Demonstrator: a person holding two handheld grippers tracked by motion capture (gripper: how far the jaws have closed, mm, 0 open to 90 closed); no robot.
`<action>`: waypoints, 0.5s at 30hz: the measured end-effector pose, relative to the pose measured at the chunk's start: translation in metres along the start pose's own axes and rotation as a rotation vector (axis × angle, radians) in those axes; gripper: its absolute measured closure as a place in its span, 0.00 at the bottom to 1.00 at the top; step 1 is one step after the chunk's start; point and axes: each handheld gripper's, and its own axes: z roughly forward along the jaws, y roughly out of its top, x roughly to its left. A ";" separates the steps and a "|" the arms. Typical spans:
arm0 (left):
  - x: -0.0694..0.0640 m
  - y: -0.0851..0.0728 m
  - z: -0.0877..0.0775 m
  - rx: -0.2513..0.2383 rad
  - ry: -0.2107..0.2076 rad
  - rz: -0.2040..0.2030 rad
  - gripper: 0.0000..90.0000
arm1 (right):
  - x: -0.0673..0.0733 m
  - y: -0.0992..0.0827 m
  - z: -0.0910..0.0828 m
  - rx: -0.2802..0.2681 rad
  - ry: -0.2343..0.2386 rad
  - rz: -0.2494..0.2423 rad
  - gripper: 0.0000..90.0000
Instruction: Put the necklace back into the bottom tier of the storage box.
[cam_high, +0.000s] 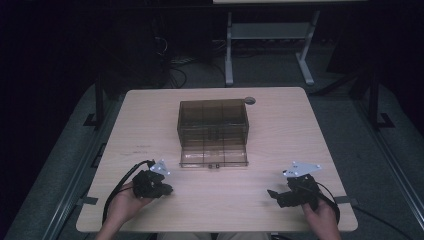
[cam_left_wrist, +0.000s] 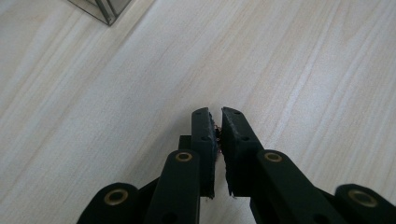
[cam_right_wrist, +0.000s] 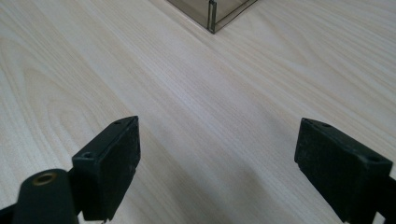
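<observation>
Clear box (cam_high: 213, 131) at frame centre, long axis sideways; closed left gripper (cam_high: 161, 188) lies nearer than open, empty right gripper (cam_high: 274, 195).

Pale wooden table (cam_high: 280, 125) with fine straight grain, light beige. At centre, smoky brown see-through plastic compartment box (cam_high: 213, 131). Near left, black two-jaw left gripper (cam_left_wrist: 217, 122), brass-coloured rivets, perhaps reddish flecks between pads. Near right, black two-jaw right gripper (cam_right_wrist: 217, 154), grey plate.
</observation>
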 end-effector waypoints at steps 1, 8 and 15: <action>0.000 0.000 -0.001 -0.001 -0.002 0.000 0.93 | 0.000 0.000 0.000 -0.003 -0.002 0.002 0.15; -0.003 0.003 -0.010 -0.025 -0.003 0.001 0.93 | 0.001 0.000 0.000 0.003 -0.002 0.008 0.15; -0.005 0.008 -0.020 -0.039 0.003 0.013 0.93 | 0.001 0.000 0.000 -0.001 -0.001 0.012 0.15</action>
